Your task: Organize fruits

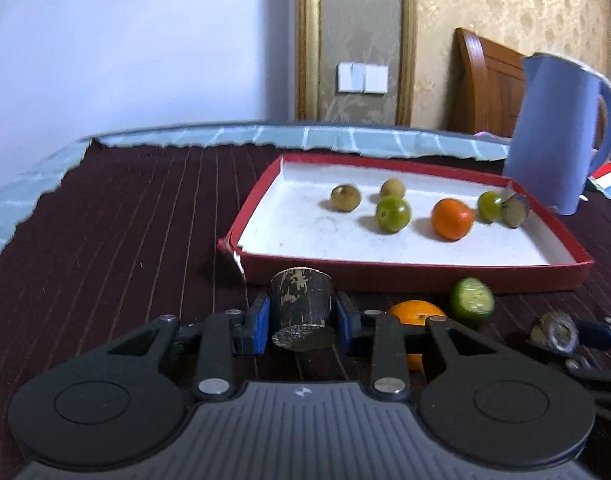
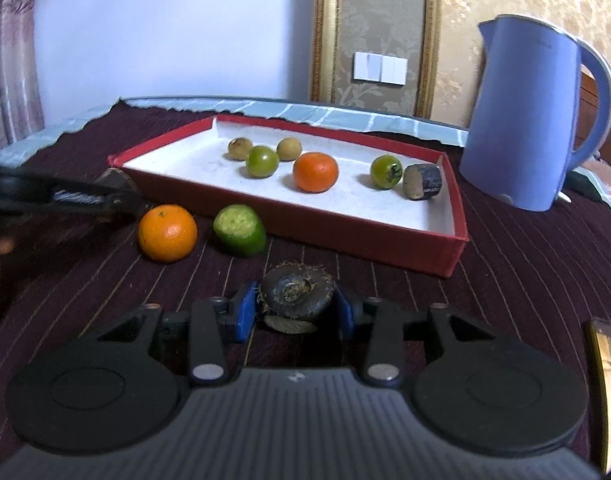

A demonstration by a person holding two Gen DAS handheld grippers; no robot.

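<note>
My left gripper point(image 1: 303, 318) is shut on a short dark cane piece point(image 1: 301, 300), held just above the cloth in front of the red tray point(image 1: 405, 270). My right gripper point(image 2: 295, 312) is shut on a dark, hairy round water chestnut point(image 2: 295, 290) low over the cloth. The white-lined tray holds two brownish longans point(image 2: 238, 149), two green tomatoes point(image 2: 262, 161), an orange point(image 2: 315, 172) and another dark cane piece point(image 2: 423, 181). A second orange point(image 2: 167, 233) and a cut green fruit point(image 2: 240, 230) lie on the cloth beside the tray's near wall.
A blue kettle point(image 2: 529, 120) stands right of the tray, close to its far corner. The dark striped cloth point(image 1: 125, 240) covers a table with a pale checked edge. A wooden chair back point(image 1: 489, 84) and wall lie behind.
</note>
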